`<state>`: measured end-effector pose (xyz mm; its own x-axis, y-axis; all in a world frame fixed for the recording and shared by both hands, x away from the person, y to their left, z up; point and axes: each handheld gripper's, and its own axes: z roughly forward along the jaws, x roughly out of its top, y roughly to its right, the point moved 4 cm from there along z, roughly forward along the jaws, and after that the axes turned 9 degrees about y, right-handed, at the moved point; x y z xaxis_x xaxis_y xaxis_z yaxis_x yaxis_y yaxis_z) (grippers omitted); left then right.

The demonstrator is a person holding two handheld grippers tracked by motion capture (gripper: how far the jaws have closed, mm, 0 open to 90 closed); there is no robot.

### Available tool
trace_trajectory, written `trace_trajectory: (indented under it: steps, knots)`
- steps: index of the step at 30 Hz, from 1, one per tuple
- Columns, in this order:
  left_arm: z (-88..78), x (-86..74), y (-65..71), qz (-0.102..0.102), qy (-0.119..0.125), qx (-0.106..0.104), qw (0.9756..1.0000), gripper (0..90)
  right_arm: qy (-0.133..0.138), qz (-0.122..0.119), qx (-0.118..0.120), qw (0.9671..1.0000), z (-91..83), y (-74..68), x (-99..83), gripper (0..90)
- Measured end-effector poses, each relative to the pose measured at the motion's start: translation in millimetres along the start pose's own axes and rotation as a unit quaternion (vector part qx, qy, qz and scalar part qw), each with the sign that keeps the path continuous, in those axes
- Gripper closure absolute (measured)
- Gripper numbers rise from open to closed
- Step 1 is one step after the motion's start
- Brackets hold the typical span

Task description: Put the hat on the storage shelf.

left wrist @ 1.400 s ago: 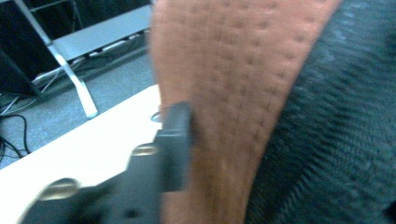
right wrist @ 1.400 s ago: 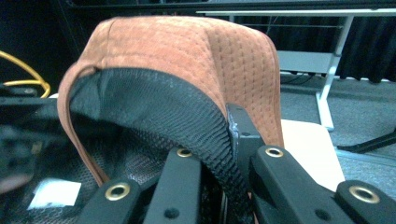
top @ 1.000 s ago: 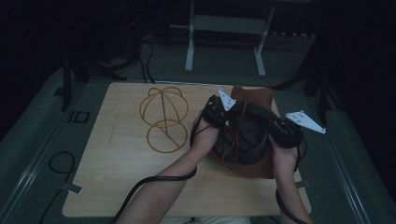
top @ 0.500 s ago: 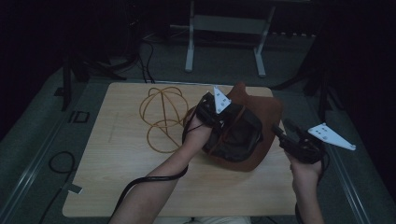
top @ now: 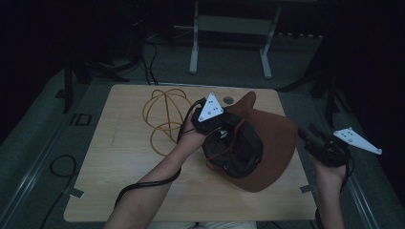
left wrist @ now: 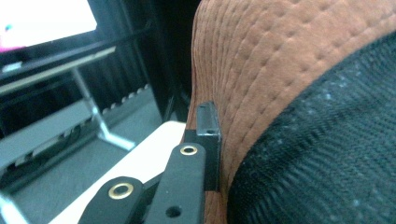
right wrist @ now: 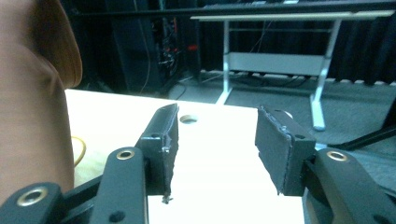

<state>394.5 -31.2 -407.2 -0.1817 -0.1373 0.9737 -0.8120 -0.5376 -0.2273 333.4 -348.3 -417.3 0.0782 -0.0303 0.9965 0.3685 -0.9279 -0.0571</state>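
- Two sets of tongs are at work over the wooden table (top: 119, 162), and only one has hold of anything.
- Farthest to the left of both tongs lies an orange wire frame (top: 165, 117), just beyond the left hand and untouched.
- The left gripper (top: 224, 125) is clamped tight on the brim of the brown hat (top: 277, 143). In the left gripper view one black pad (left wrist: 208, 140) presses flat against the quilted brown edge, with the black lining directly to its right.
- The hat sits upside down on the table with its opening facing up, and dark cords trail across the crown. From the left tongs it spreads away to the right and toward the person, and its long axis runs from the curled brim tip at the far side down to the wide brim at the near edge.
- The right gripper (top: 308, 133) stands off to the right of the hat, past the table's edge, clear of the brim. Its jaws have just been opening and now stand about half apart with nothing between them, as the right gripper view (right wrist: 212, 149) shows.
- From those open tongs the hat lies to the left, and its brown side fills the left margin of that view. I would judge the left hand the anchor, so the right must come back leftward to take the brim again.
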Motion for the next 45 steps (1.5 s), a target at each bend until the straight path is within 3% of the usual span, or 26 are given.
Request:
trace_trajectory:
  steps: [1, 2, 3, 6, 7, 10, 12, 14, 17, 21, 24, 26, 27, 28, 33, 36, 37, 39, 40, 41, 44, 45]
  knots:
    - [0.0, 0.0, 0.0, 0.000, 0.000, 0.000, 1.0000, 87.7, 0.000, 0.000, 0.000, 1.0000, 0.0, 0.0, 0.0, 49.1]
    - [-0.2, 2.3, 2.4, 0.000, 0.013, -0.018, 0.9998, 87.7, -0.007, -0.006, 0.008, 0.9999, 0.7, -3.0, -3.1, 49.1]
    - [-0.2, 2.3, 2.4, 0.000, 0.013, -0.018, 0.9998, 87.7, -0.007, -0.006, 0.008, 0.9999, 0.7, -3.0, -3.1, 49.1]
    - [-0.2, 6.6, 6.7, -0.003, 0.036, -0.051, 0.9980, 87.7, -0.014, -0.014, 0.034, 0.9992, 2.6, -14.2, -8.9, 48.9]
    - [-0.8, 8.6, 9.2, -0.004, 0.054, -0.075, 0.9958, 87.7, -0.013, -0.014, 0.038, 0.9991, 2.8, -16.8, -9.8, 48.9]
    - [-1.6, 10.2, 10.2, -0.012, 0.072, -0.096, 0.9927, 87.7, -0.016, -0.017, 0.056, 0.9982, 3.2, -24.8, -12.2, 48.9]
    - [-2.7, 10.8, 9.8, -0.022, 0.086, -0.115, 0.9894, 87.7, -0.016, -0.017, 0.071, 0.9972, 3.2, -31.2, -13.4, 48.8]
    - [-2.7, 11.0, 9.9, -0.022, 0.090, -0.117, 0.9887, 87.7, -0.017, -0.021, 0.087, 0.9958, 3.3, -38.6, -14.4, 48.8]
    - [-1.6, 12.9, 12.4, -0.034, 0.103, -0.131, 0.9854, 87.6, -0.017, -0.029, 0.104, 0.9940, 7.1, -48.7, -15.9, 48.4]
    - [0.5, 14.6, 16.1, -0.032, 0.108, -0.135, 0.9844, 87.7, -0.022, -0.038, 0.120, 0.9917, 14.1, -59.2, -17.8, 47.8]
    - [3.2, 15.8, 22.0, -0.028, 0.109, -0.145, 0.9830, 87.6, -0.015, -0.054, 0.156, 0.9862, 20.9, -75.8, -16.1, 46.3]
    - [5.4, 15.4, 26.2, -0.018, 0.105, -0.154, 0.9823, 87.6, -0.013, -0.056, 0.162, 0.9851, 22.2, -79.9, -15.1, 45.5]
    - [7.8, 14.4, 30.6, -0.011, 0.100, -0.160, 0.9820, 87.6, -0.008, -0.059, 0.179, 0.9821, 24.2, -87.1, -12.7, 45.4]
    - [7.8, 14.4, 30.6, -0.011, 0.100, -0.160, 0.9820, 87.6, -0.008, -0.059, 0.179, 0.9821, 24.2, -87.1, -12.7, 45.4]
    - [10.0, 14.1, 37.2, -0.017, 0.104, -0.185, 0.9770, 87.6, 0.006, -0.061, 0.216, 0.9745, 29.8, -100.8, -8.2, 44.6]
    - [10.4, 14.3, 39.0, -0.015, 0.100, -0.193, 0.9759, 87.6, 0.006, -0.067, 0.223, 0.9726, 30.7, -104.4, -7.5, 44.7]
    - [10.5, 14.5, 39.4, -0.014, 0.101, -0.191, 0.9763, 87.5, 0.010, -0.077, 0.232, 0.9695, 31.0, -108.6, -6.8, 47.0]
    - [10.7, 14.5, 38.1, -0.018, 0.104, -0.189, 0.9763, 87.5, 0.009, -0.071, 0.244, 0.9672, 32.0, -109.9, -6.0, 55.5]
    - [10.7, 14.5, 38.1, -0.018, 0.104, -0.189, 0.9763, 87.5, 0.009, -0.071, 0.244, 0.9672, 32.0, -109.9, -6.0, 55.5]
    - [10.6, 14.0, 37.2, -0.023, 0.105, -0.190, 0.9759, 87.6, 0.010, -0.069, 0.240, 0.9683, 33.1, -110.4, -4.9, 69.2]
    - [10.5, 13.0, 37.0, -0.028, 0.107, -0.189, 0.9756, 87.5, 0.008, -0.063, 0.235, 0.9699, 33.3, -109.6, -4.0, 85.9]
    - [10.5, 12.9, 36.9, -0.029, 0.108, -0.187, 0.9759, 87.5, 0.009, -0.058, 0.234, 0.9704, 33.2, -109.8, -3.9, 87.4]
